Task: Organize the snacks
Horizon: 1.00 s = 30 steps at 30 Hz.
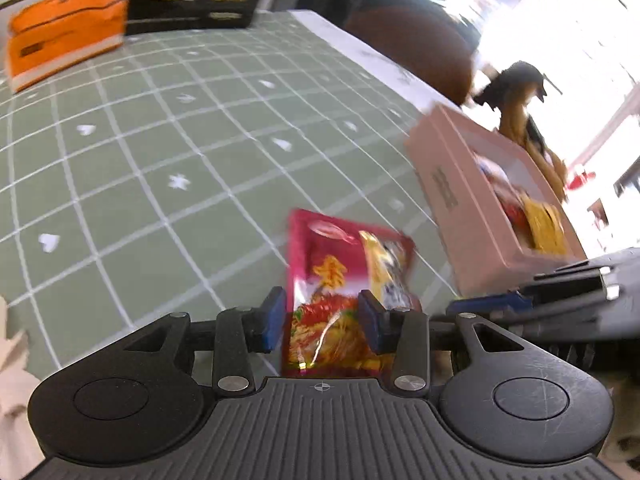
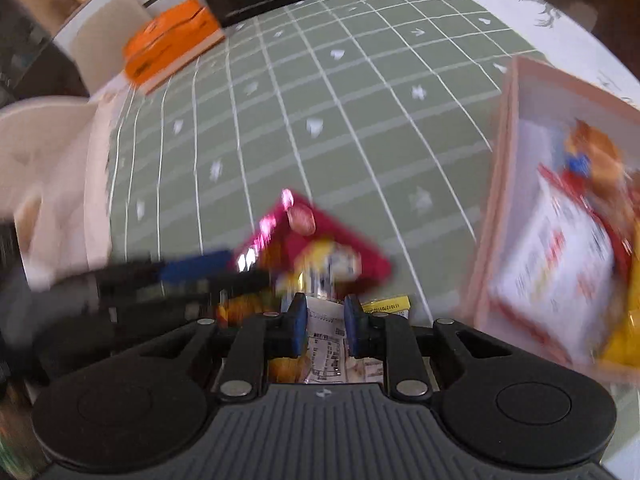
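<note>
Left claw (image 1: pixel 322 320) pinches the pink snack packet (image 1: pixel 344 280); right claw (image 2: pixel 325 322) (nearly closed) grips a white-labelled packet (image 2: pixel 326 344)

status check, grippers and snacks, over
Left gripper shut on pink snack packet. Right gripper shut on white-label packet. Pink box alongside, path clear.

Right claw (image 2: pixel 325 322) clamped on a white-labelled packet (image 2: pixel 326 344); pink snack bag (image 2: pixel 320 248) beyond, on green checked surface (image 2: pixel 320 120); pink box (image 2: pixel 508 184) at right held snacks.
</note>
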Each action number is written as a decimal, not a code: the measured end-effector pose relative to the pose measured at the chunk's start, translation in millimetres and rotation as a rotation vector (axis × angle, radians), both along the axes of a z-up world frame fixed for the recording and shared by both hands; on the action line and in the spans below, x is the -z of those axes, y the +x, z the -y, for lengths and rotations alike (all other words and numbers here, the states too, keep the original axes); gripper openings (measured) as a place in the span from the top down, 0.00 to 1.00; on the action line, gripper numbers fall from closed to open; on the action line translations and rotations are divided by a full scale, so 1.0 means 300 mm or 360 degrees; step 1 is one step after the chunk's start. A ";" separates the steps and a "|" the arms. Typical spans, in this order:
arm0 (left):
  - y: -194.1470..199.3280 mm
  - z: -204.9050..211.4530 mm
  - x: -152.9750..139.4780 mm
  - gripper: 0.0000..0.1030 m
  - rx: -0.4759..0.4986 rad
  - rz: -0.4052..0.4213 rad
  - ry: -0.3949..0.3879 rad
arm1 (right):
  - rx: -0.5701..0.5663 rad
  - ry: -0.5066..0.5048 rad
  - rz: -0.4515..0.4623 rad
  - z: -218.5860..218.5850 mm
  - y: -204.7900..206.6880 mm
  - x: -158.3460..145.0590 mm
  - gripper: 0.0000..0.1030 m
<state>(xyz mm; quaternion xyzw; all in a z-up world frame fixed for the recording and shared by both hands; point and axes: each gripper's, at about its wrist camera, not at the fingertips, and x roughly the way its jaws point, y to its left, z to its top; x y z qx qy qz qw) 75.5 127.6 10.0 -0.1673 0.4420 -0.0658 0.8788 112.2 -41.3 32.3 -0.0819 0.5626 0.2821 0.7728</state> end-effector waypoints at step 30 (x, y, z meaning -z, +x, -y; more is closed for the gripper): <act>-0.080 0.211 0.020 0.55 0.0333 -0.0082 -0.0241 | 0.0020 0.0117 0.0363 0.219 -0.279 0.047 0.82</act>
